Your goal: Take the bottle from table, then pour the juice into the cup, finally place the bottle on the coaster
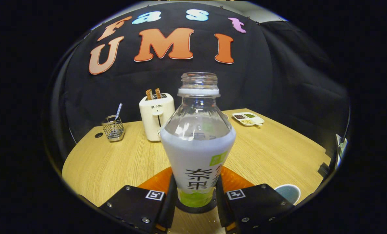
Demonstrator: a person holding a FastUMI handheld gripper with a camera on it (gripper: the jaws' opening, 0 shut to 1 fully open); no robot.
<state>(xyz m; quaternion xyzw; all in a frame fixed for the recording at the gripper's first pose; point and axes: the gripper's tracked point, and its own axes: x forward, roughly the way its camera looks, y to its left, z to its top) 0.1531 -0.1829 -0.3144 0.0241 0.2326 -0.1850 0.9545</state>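
The hand-held gripper (196,198) pinches the bottle (198,139) low on its label, one finger pressing on each side. The bottle stands straight up between the fingers, open mouth on top. Its bottom sits over a dark round coaster (196,208), with an orange mat (235,180) around it. The cup (289,192) waits just right of the fingers, near the surface (109,162) edge. Letting go looks like the next job.
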